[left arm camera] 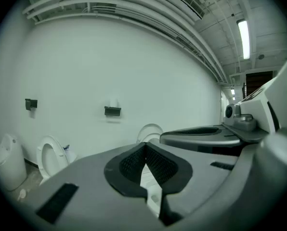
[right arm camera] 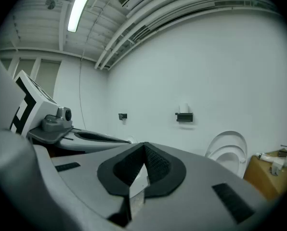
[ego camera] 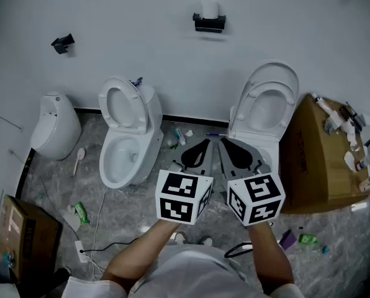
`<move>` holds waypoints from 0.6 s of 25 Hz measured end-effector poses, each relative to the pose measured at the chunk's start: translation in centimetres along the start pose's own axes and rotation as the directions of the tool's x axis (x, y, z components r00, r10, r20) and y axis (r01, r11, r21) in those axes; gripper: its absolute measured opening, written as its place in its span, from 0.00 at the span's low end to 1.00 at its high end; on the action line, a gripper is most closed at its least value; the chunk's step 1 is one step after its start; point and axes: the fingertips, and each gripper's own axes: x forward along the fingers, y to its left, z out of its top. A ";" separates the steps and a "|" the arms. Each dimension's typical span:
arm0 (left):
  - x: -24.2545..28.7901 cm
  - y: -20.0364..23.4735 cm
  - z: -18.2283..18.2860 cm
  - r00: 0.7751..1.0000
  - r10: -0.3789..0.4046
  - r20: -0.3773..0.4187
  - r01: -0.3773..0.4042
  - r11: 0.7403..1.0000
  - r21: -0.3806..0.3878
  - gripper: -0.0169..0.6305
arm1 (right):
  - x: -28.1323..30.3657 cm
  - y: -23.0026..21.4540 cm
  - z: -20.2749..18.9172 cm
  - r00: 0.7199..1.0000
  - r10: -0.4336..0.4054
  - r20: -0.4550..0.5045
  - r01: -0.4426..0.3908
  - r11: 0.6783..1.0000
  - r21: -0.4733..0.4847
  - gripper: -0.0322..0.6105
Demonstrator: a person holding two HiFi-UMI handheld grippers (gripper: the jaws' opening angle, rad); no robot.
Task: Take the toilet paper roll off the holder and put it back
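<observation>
Left claw [left arm camera: 145, 147] and right claw [right arm camera: 144, 147] shut, empty, near; toilet paper roll [ego camera: 209, 7] apparently standing atop far-wall holder [ego camera: 209, 23], well apart; risk of toppling it by reaching with jaws closed.

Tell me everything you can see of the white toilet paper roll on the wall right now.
The white toilet paper roll is a small cylinder, seemingly upright, sitting on top of the black wall-mounted holder on the white wall, above the gap between the left white toilet and right white toilet. Only the holder touches it. Its core and loose end are too small to tell.
</observation>
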 end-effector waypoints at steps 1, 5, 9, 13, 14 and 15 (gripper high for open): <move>0.1 -0.1 0.0 1.000 0.001 -0.001 -0.001 1.000 -0.001 0.03 | -0.1 -0.2 0.0 1.000 0.001 0.003 -0.001 1.000 0.008 0.05; 0.8 -0.7 -0.1 1.000 0.008 -0.008 -0.008 1.000 -0.004 0.03 | -0.4 -1.1 -0.2 1.000 0.007 0.002 -0.007 1.000 0.022 0.05; 1.8 -1.4 -0.1 1.000 0.017 -0.007 -0.017 1.000 -0.004 0.03 | -0.5 -2.1 -0.6 1.000 0.022 -0.007 -0.022 1.000 0.013 0.05; 2.9 -1.5 0.2 1.000 0.025 -0.008 -0.025 1.000 0.001 0.03 | -0.1 -3.1 -0.8 0.999 0.033 -0.011 -0.032 0.999 0.014 0.05; 3.3 -1.6 0.2 1.000 0.025 -0.010 -0.025 1.000 0.002 0.03 | 0.1 -3.4 -0.9 0.999 0.034 -0.013 -0.034 0.999 0.015 0.05; 3.6 -1.7 0.3 1.000 0.024 -0.012 -0.024 1.000 0.004 0.03 | 0.2 -3.7 -0.9 0.999 0.035 -0.015 -0.035 0.999 0.016 0.05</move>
